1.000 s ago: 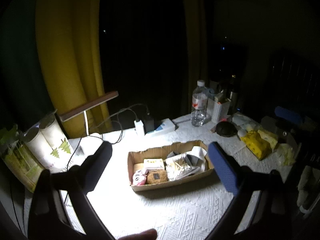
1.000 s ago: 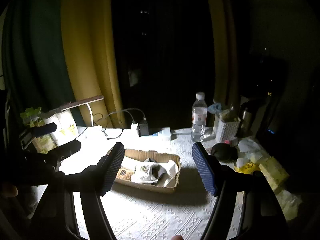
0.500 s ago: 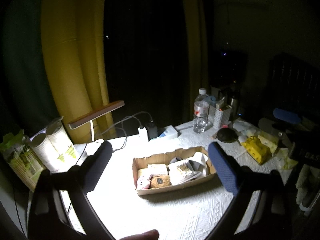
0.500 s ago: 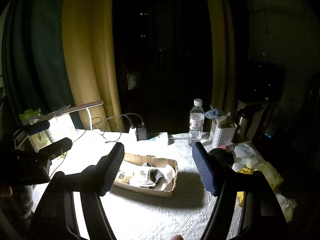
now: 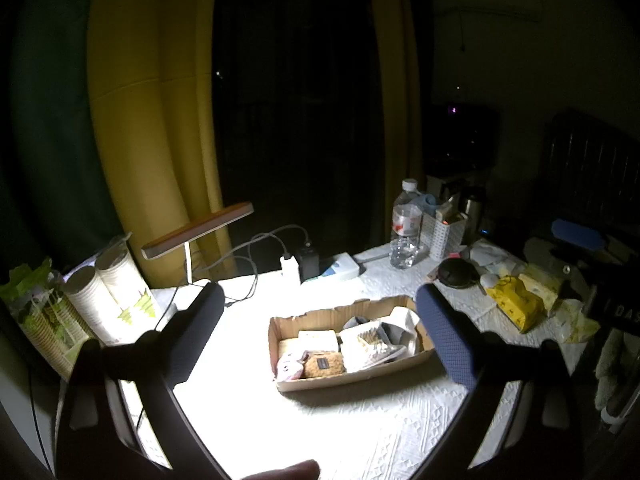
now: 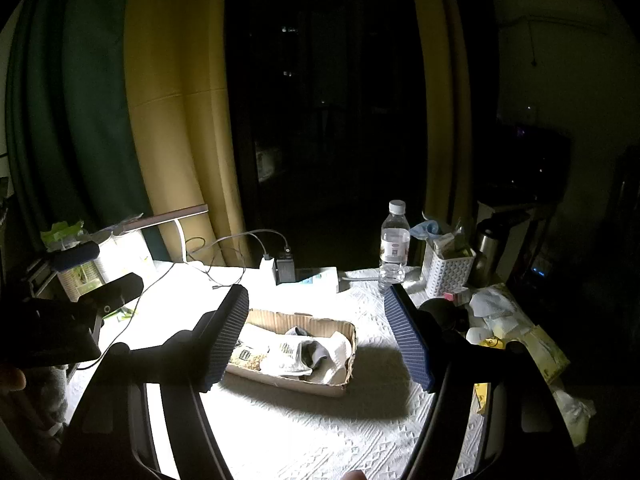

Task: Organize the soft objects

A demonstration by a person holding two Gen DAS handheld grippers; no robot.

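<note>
A shallow cardboard box [image 5: 400,368] stands on the white tablecloth; it also shows in the right wrist view [image 6: 320,386]. It holds soft items: a pink and white piece [image 5: 290,364], a brown fuzzy piece [image 5: 324,365], a cream folded piece [image 5: 318,338] and white and grey socks [image 5: 374,344] [image 6: 308,354]. My left gripper [image 5: 320,336] is open and empty, held above and in front of the box. My right gripper [image 6: 320,338] is open and empty, also in front of the box.
A desk lamp [image 5: 196,230], paper cup stacks [image 5: 108,292], a charger with cables [image 5: 298,264], a water bottle [image 5: 407,224], a white basket [image 5: 446,234], a dark round object [image 5: 458,274] and yellow packets [image 5: 516,306] surround the box. Yellow curtains hang behind.
Both grippers have pulled back and risen, so the box looks smaller and farther away. Both stay open and empty.
</note>
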